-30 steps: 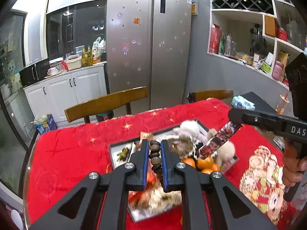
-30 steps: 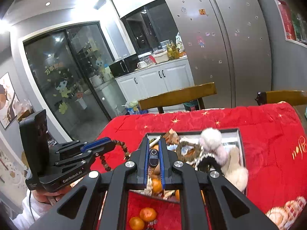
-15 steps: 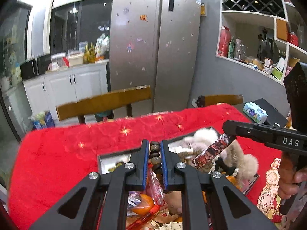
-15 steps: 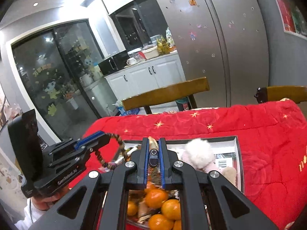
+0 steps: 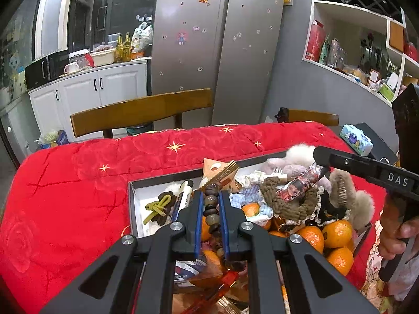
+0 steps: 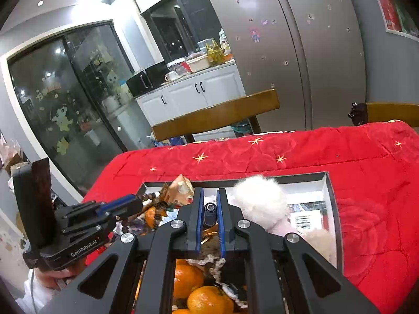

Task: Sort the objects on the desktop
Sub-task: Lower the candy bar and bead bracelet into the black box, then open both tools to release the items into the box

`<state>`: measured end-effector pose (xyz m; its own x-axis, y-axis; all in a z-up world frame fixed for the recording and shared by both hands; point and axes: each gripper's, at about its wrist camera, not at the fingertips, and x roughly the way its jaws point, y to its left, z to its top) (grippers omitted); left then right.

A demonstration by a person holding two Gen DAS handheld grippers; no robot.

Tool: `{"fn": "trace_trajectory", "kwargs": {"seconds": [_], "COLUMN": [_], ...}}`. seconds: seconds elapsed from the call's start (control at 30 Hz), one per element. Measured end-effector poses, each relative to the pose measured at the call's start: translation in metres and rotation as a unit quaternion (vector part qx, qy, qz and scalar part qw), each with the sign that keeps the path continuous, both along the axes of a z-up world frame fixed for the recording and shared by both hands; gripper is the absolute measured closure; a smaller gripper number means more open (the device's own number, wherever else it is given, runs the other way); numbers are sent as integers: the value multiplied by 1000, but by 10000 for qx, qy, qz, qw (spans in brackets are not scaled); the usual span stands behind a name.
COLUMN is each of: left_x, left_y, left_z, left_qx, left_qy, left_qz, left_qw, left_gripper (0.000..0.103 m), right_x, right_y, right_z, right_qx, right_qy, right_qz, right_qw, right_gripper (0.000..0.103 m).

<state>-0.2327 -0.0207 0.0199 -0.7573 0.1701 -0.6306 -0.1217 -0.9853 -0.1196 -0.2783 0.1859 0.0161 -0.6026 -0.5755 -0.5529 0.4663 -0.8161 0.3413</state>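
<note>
Both grippers hover right over the tray (image 5: 133, 196); left gripper (image 5: 211, 204) clamps bead string (image 5: 210, 210), right gripper (image 6: 209, 206) pinches 1 printed tube (image 5: 301, 185), long axis sloping down-left.

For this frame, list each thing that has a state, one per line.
Left gripper: shut on the brown bead bracelet.
Right gripper: shut on the small printed tube with a cartoon figure.
Shallow grey tray: piled full.
Silver double-door fridge: doors closed.
White lower cabinet: doors closed.
Dark glass sliding door: looks closed.
</note>
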Motion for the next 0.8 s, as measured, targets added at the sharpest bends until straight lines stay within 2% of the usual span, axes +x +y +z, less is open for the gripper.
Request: {"fn": "trace_trajectory", "kwargs": {"seconds": [0.23,0.53,0.7,0.73,0.77,0.8], "left_x": [2,4,5,4,4,4], "left_y": [1,0,2,3,4,4], "left_z": [-2,0,2,2,2,2], "left_qx": [-20,-81,-156,-183,-195,-209], "left_qy": [-14,-9,-37,-67,-87,-112], "left_qz": [-2,-9,-13,-4,17,53], "left_qw": [10000,10000,9999,9998,9998,9997], "left_gripper": [90,90,89,86,71,44], "right_x": [-3,-2,-5,-6,-6,-7], "right_y": [11,10,13,13,15,15], "right_z": [-6,-4,-6,-6,-6,-6], "right_qx": [-133,-46,-239,-261,-313,-343], "right_qy": [-190,-85,-318,-331,-369,-400], "right_qz": [-42,-22,-56,-64,-73,-75], "right_qw": [9997,10000,9992,9991,9988,9986], "right_gripper": [92,92,89,89,81,73]}}
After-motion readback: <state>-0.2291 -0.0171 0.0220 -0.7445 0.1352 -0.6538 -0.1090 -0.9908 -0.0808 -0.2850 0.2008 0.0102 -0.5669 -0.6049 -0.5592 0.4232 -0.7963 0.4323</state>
